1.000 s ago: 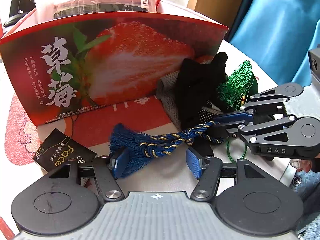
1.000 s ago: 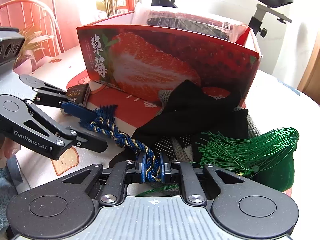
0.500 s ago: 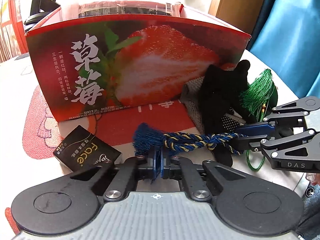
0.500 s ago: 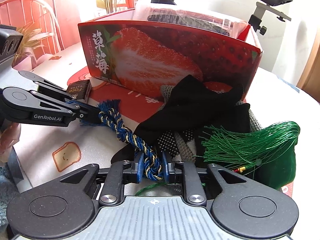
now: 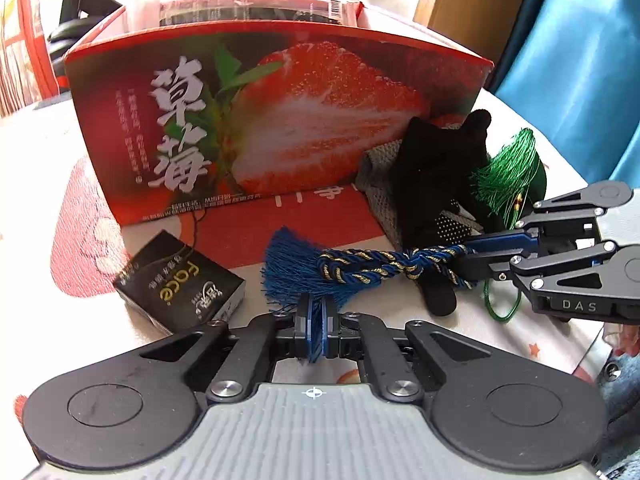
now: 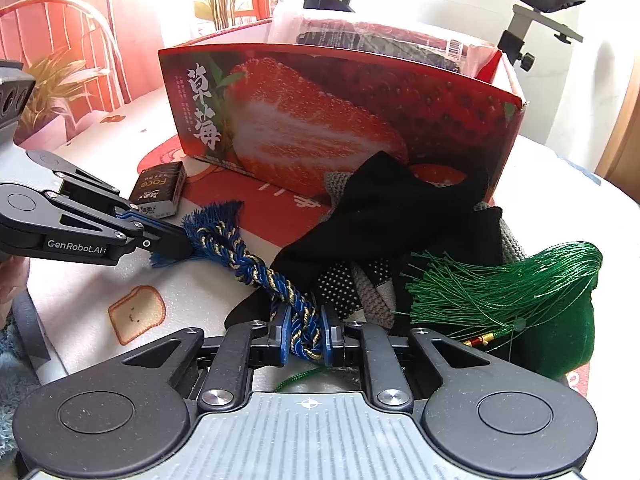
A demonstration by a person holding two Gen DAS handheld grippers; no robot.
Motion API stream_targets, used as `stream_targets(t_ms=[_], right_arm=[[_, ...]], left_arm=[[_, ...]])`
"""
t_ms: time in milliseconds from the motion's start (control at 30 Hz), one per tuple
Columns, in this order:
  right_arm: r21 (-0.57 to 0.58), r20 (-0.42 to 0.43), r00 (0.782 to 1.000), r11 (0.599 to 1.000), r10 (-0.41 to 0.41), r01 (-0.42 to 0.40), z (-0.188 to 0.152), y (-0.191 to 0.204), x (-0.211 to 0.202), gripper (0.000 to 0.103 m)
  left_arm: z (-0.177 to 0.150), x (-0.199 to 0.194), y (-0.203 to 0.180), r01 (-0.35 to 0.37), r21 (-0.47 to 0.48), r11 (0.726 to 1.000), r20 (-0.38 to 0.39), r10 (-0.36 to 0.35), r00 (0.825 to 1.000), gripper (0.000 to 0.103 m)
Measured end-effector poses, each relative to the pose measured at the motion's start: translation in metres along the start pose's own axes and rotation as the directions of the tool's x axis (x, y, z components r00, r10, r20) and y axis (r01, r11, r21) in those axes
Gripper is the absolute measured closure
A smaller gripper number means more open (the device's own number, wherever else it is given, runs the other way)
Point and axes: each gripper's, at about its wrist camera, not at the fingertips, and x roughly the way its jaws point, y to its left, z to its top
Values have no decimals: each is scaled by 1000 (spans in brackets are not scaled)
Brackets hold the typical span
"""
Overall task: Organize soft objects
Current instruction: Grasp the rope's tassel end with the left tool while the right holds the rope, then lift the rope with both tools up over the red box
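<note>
Now: blue cord (image 5: 384,266) with gold flecks stretched just above the table (image 6: 192,300), in front of the strawberry box (image 5: 280,120). Left gripper (image 5: 316,322) clamped on the fringe of the blue tassel (image 5: 292,276); only loose threads visible between the pads. Right gripper (image 6: 306,334) clamped on the braided end of the cord; jaws have just closed a little further, braid between them.

Risks, as judged:
- Fringe grip thin. Threads likely to slide out of the left pads under any pull along the cord, dropping that end.
- Braid passes close over the black cloth (image 6: 384,216) and dotted glove (image 6: 340,284). Could drag either on lifting, if snagged.
- Thin green loop (image 5: 502,300) lies under the right gripper, near the braid; cannot tell if tangled. Green tassel (image 6: 500,284) might follow.
- Pulling both ends apart too hard: slip at the weaker fringe end first.

Room:
- Box wall close behind, tall; open top partly taken by a plastic-wrapped pack (image 6: 380,36). Lift must clear the front rim.
- Small black packet (image 5: 180,284) just beside the left gripper, apart from the tassel.
- Bare table toward the left and near side; pile of soft things crowds the right.
- Straight up looks freest.
</note>
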Motion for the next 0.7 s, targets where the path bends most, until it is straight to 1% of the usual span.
stream_targets(t_ms=[67,133,200,233,300,333,367,400,433,467,500,633,700], right_arm=[[2,-2,1000,1000,0,0,0,-1,1,89],[0,-4,1000,1000,0,0,0,0,1,89],[0,-6,1000,1000,1,-1,0,0,2,89],[0,-7,1000,1000,0,0,0,0,2,89],[2,-8,1000,1000,0,0,0,-1,3,89],[2,-9,1000,1000,0,0,0,-1,3,89],[2,-10,1000,1000,0,0,0,-2,3,89],[1,-10,1000,1000,0,0,0,-1,3,89],[0,-11,1000,1000,-1,1,0,-1,3,89],[0,-12,1000,1000,-3,3,0,-1,3,89],[0,-13,1000,1000,-2,2,0,-2,4,89],[5,-12,1000,1000,0,0,1,-3,3,89],[5,-12,1000,1000,-1,1,1,-3,4,89]], left_arm=[[4,-5,-3,-10,25,1000,39,9,999,95],[11,-14,-1,28,15,999,94,-30,995,95],[18,-18,0,74,14,997,136,-75,988,89],[22,-17,0,81,30,996,140,-84,987,87],[28,-7,-4,83,78,993,117,-92,989,81],[29,0,-5,90,88,992,98,-99,990,80],[29,7,-4,112,83,990,82,-119,989,77],[28,12,-2,150,80,985,64,-155,986,64],[26,18,-1,179,84,980,44,-183,982,57],[24,21,-2,175,92,980,42,-179,983,46],[22,21,-1,159,106,982,54,-166,985,40],[17,20,7,183,108,977,36,-188,981,39],[14,19,6,203,141,969,19,-208,978,39]])
